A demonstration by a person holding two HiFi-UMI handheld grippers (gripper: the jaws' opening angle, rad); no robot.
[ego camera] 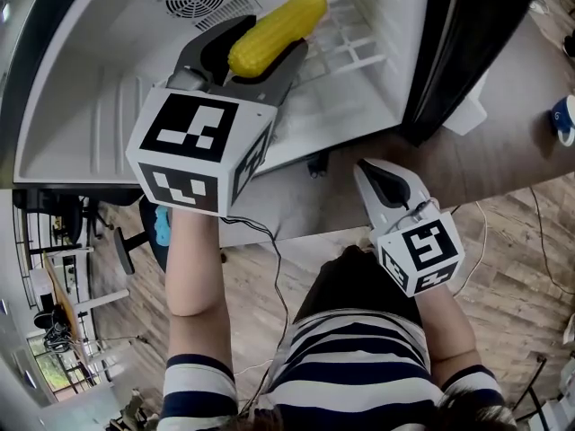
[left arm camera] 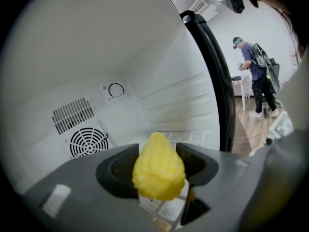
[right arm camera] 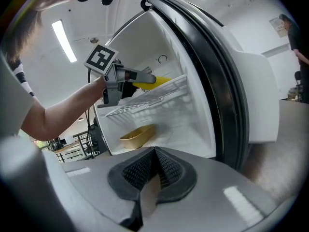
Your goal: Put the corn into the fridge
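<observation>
Centrally, the left gripper (ego camera: pixel 266 48) clamps its grey, ribbed-pad jaws on a yellow, knobbly, tapered corn cob (ego camera: pixel 277 30). It holds the cob inside the open, smooth-walled white fridge (ego camera: pixel 99 88), above a white wire shelf (ego camera: pixel 350 41); contact with the shelf cannot be told. The left gripper view shows only the cob's pointed tip, before a round fan grille (left arm camera: pixel 88 141). The right gripper (right arm camera: pixel 153 167), outside the fridge, has its jaws pressed together on nothing. A tan oblong tray (right arm camera: pixel 137 136) lies below the shelf.

Three views, one fridge (ego camera: pixel 90 106)
Head view looks down, fridge at 12 o'clock; left gripper view sits close inside, right gripper view outside.
</observation>
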